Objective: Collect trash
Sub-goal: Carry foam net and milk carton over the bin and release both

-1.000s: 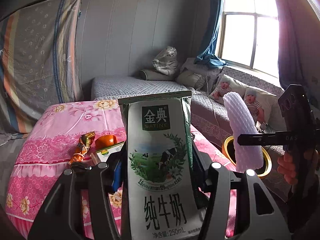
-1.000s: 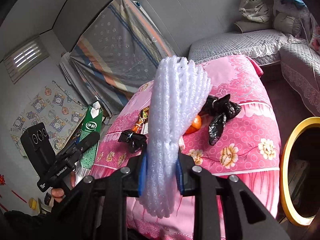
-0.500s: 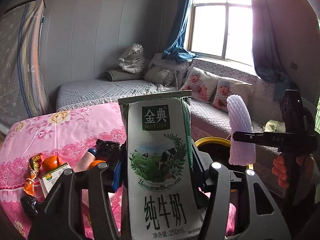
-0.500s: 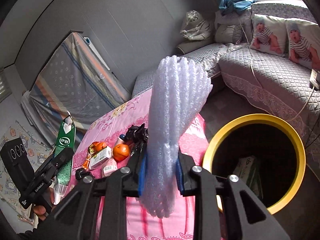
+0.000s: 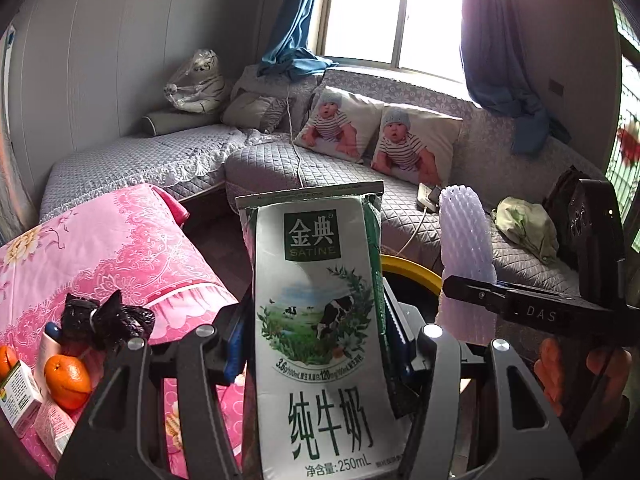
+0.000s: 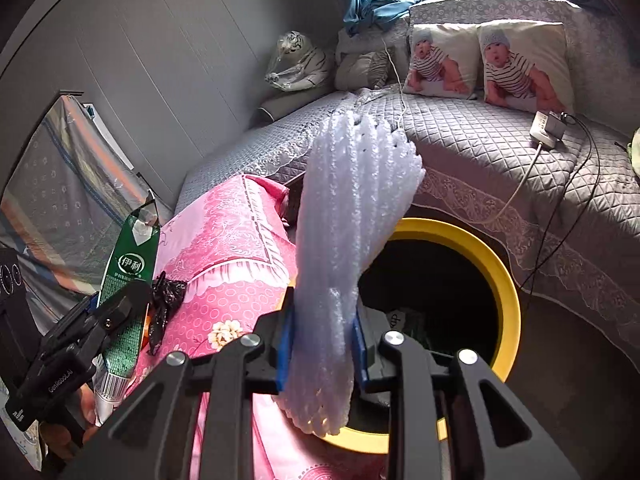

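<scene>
My left gripper (image 5: 316,340) is shut on a white and green milk carton (image 5: 320,320), held upright beside the pink-covered table (image 5: 120,248). The carton also shows in the right wrist view (image 6: 128,280). My right gripper (image 6: 324,340) is shut on a white foam fruit net (image 6: 348,248), held over the near rim of the yellow-rimmed trash bin (image 6: 496,264). The net also shows in the left wrist view (image 5: 464,240), above the bin's rim (image 5: 412,272). Some trash lies inside the bin.
On the table lie a black plastic bag (image 5: 104,320), oranges (image 5: 66,376), a small box (image 5: 16,396) and a bottle. A grey quilted sofa (image 6: 500,152) with baby-print pillows, a power strip and cable wraps behind the bin.
Both grippers have swung right from the table toward the bin. The bin now sits under the foam net, and the table has slid to the left of both views.
</scene>
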A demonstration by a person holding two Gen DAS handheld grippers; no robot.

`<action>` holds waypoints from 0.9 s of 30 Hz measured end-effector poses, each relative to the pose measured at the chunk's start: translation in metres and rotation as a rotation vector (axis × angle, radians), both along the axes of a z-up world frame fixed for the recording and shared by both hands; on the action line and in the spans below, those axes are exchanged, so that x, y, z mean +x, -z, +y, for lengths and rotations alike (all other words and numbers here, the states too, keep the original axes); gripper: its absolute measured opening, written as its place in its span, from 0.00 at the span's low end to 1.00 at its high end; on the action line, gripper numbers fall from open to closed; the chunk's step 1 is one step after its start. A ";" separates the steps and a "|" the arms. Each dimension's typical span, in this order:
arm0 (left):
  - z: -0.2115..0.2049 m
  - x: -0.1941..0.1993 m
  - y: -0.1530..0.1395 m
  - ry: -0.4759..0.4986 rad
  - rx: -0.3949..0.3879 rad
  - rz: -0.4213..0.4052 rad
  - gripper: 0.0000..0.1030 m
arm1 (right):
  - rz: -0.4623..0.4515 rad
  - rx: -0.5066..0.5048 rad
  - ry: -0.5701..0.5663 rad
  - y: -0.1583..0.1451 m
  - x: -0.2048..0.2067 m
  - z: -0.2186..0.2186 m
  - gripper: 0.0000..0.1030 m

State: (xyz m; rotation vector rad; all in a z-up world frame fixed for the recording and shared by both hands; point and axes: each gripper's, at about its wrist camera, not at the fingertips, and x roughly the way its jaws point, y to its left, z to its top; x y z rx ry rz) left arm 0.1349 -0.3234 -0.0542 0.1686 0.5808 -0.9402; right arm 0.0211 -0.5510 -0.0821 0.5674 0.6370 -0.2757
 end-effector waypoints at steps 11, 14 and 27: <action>-0.070 0.013 0.035 0.025 0.084 0.072 0.51 | 0.085 0.114 0.084 0.052 -0.001 -0.044 0.22; -0.079 0.017 0.044 0.031 0.093 0.112 0.51 | 0.102 0.154 0.091 0.060 0.000 -0.051 0.22; -0.079 0.039 0.048 -0.024 0.036 0.198 0.86 | 0.106 0.153 0.173 0.053 -0.011 -0.065 0.46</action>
